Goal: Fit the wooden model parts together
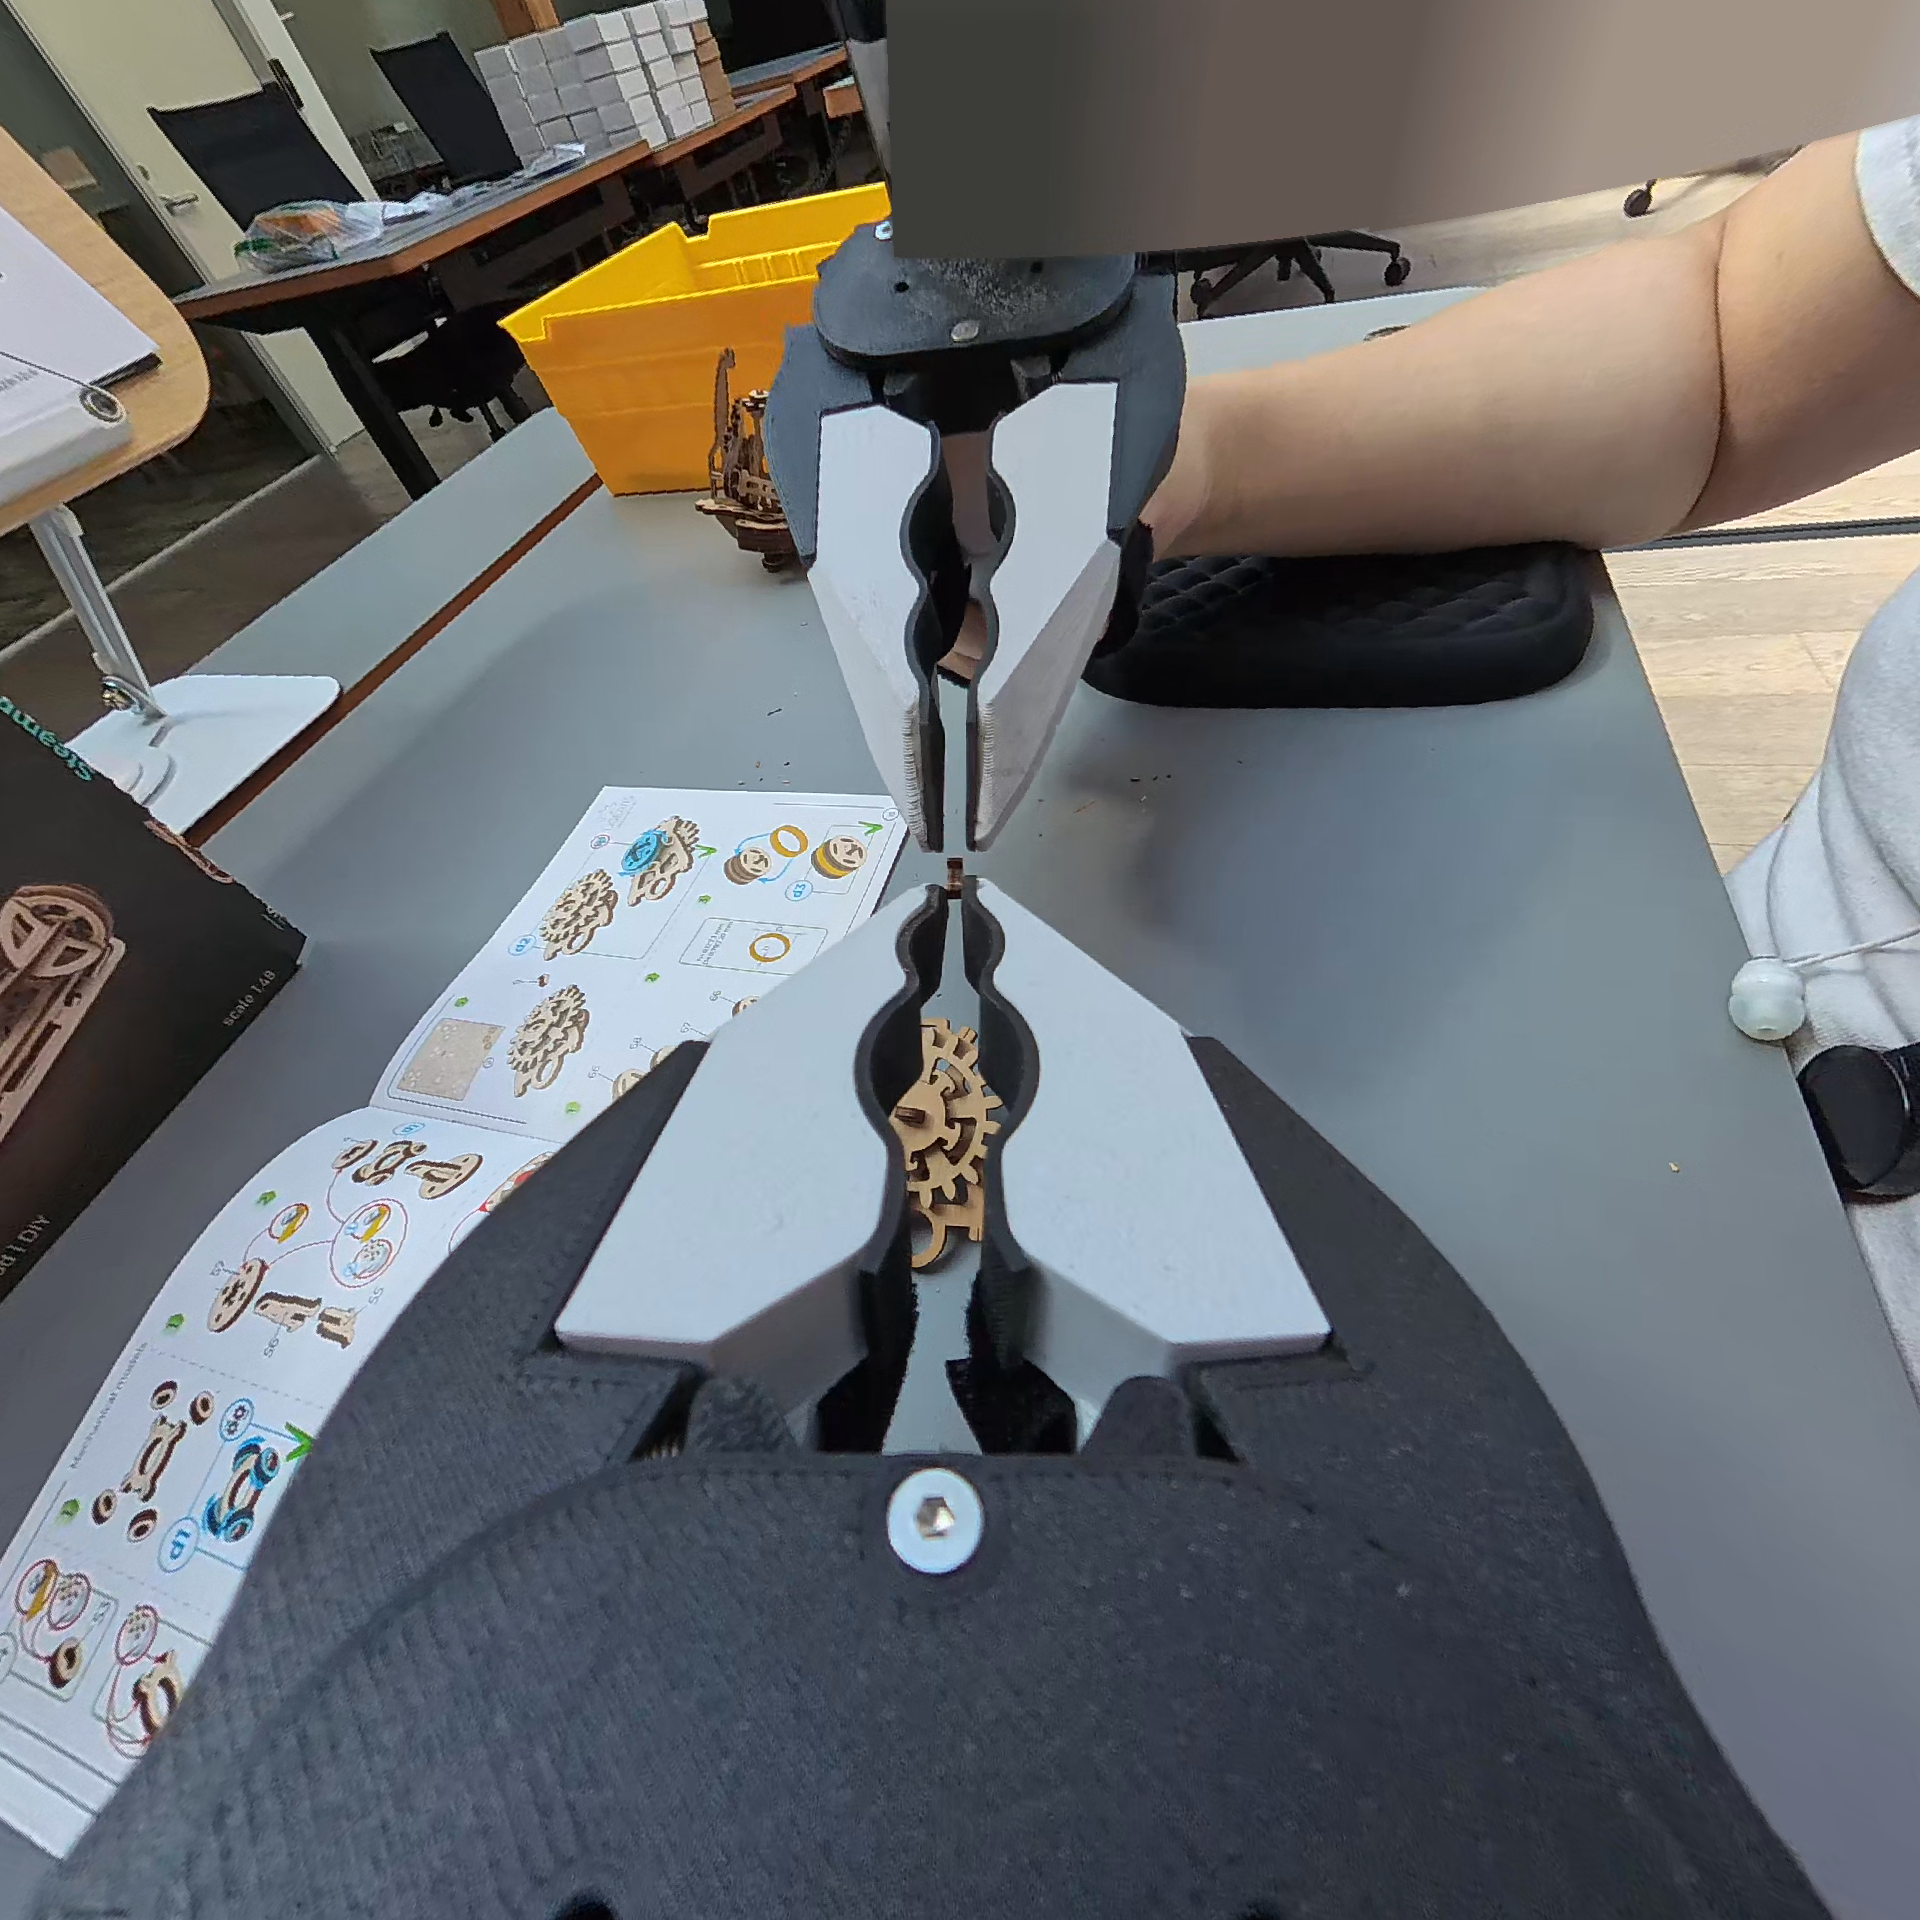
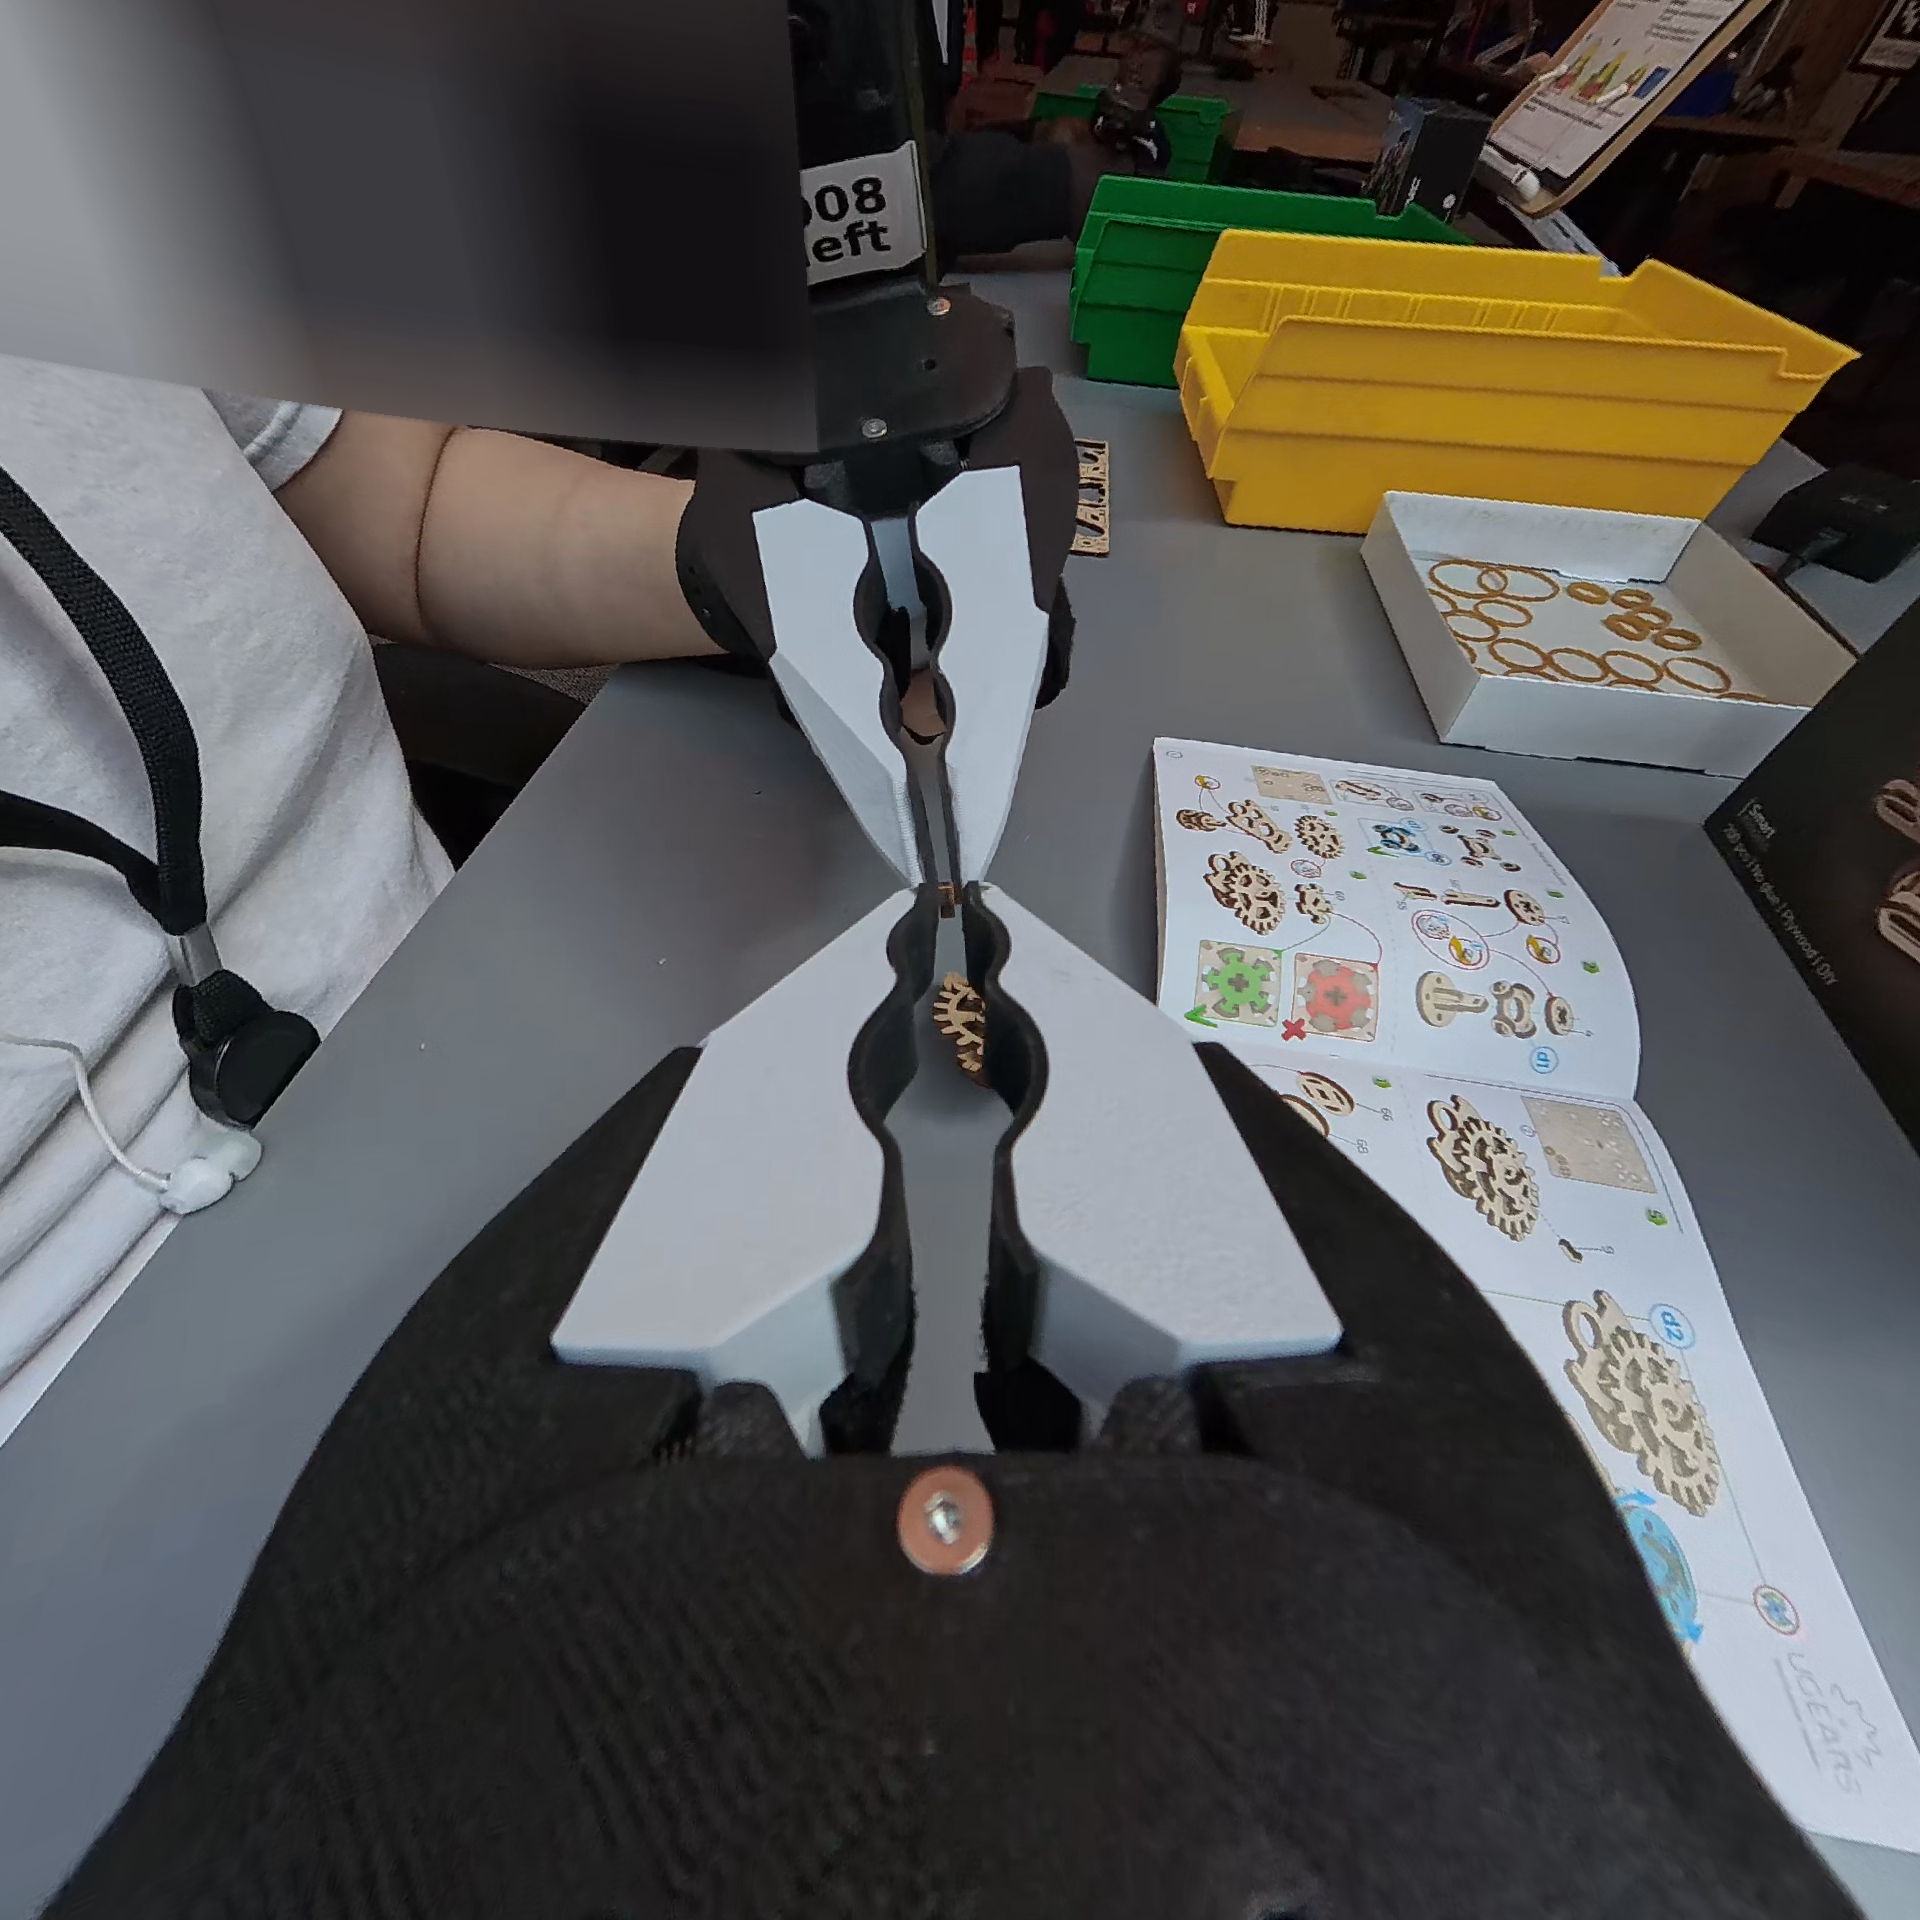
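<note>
While the two tools meet tip to tip above the grey bench [image 1: 1403,987], a very small wooden peg [image 1: 955,871] sits exactly between them. The left hand-held gripper [image 1: 957,902] has its fingers almost together, and the peg seems to be pinched at their tips; in the right wrist view the same peg [image 2: 945,896] is seen at the meeting point. The right hand-held gripper [image 2: 940,902] is also nearly closed, with only a narrow slit, and I cannot tell which of the two really carries the peg. My guess is that one passes it to the other, or both adjust the hold, because such a small part needs a precise grip before it is pressed in.

Below, the wooden gear piece [image 1: 940,1138] lies flat on the bench, seen through the gap of the left fingers; it probably waits there to receive the peg. The instruction sheet [image 2: 1455,1039] is open beside the work, so the steps can be checked. A white tray with wooden rings [image 2: 1579,644] and a yellow bin [image 2: 1455,395] stand further back, out of the way.
</note>
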### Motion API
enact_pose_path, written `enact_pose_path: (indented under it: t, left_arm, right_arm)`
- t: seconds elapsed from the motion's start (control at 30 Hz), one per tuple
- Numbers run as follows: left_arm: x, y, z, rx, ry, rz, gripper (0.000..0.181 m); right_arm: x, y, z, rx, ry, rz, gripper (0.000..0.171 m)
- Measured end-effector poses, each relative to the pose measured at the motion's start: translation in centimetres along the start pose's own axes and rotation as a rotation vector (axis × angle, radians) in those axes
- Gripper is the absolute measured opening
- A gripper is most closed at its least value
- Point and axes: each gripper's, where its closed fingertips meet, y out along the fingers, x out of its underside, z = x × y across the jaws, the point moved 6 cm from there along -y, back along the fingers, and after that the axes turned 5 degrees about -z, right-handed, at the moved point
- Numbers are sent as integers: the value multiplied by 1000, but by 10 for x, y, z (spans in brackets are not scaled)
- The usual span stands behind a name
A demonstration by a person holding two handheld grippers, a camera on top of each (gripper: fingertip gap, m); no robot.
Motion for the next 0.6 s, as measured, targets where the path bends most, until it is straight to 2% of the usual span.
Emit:
enact_pose_path:
  t: [0.43,0.47,0.53,0.6]
  left_arm:
    - [-1,-1,0,10,1,9,1]
    - [1,-1,0,8,8,0,5]
    - [8,-3,-5,4,-17,-54,27]
    - [17,-4,-11,14,-73,-115,38]
  right_arm:
    - [1,5,-1,-1,-17,-24,1]
    - [2,6,-1,0,-19,-28,1]
    - [6,7,3,20,-8,-55,1]
    - [14,9,11,51,21,-95,1]
